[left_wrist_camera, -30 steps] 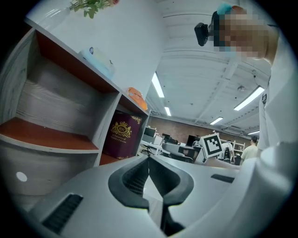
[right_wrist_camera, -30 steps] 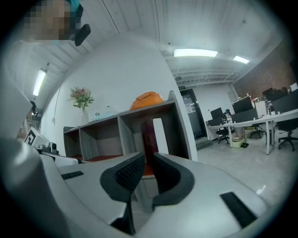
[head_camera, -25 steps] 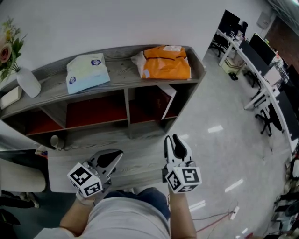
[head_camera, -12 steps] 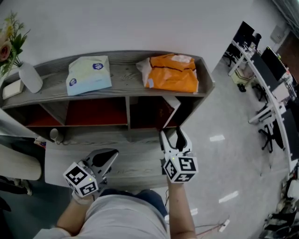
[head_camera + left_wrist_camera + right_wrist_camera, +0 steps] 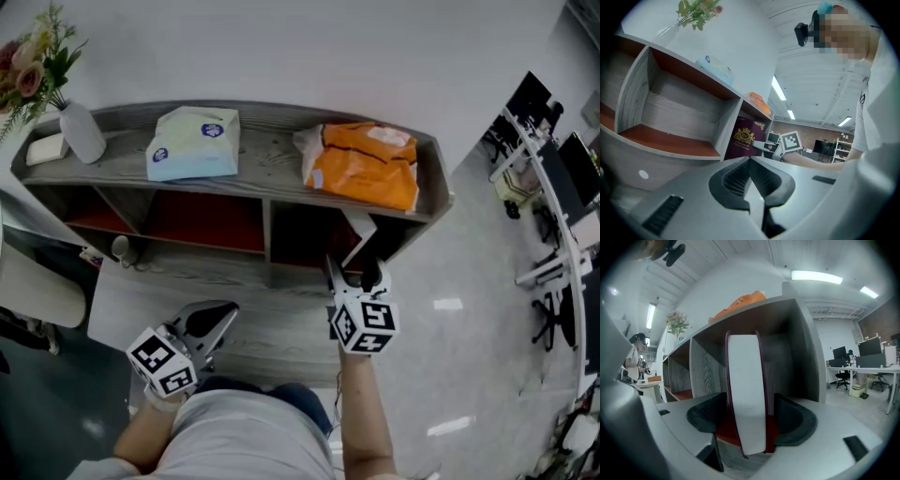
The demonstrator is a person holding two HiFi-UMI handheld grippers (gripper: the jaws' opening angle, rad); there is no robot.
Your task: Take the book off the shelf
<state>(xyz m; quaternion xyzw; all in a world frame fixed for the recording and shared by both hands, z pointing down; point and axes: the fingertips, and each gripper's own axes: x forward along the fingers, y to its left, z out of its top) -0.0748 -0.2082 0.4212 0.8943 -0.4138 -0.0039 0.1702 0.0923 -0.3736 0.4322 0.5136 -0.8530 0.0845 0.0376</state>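
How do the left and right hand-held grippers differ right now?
The left hand-held gripper has its jaws together with nothing between them; the right hand-held gripper has its jaws opening, with the book between them. The left one hangs back from the shelf, while the right one is at the mouth of its right-hand compartment. Both face the shelf.

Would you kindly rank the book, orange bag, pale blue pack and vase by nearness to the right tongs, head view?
1. Book, between the opening right tongs.
2. Orange bag, shelf top, right.
3. Pale blue pack, shelf top, middle.
4. Vase, far left.
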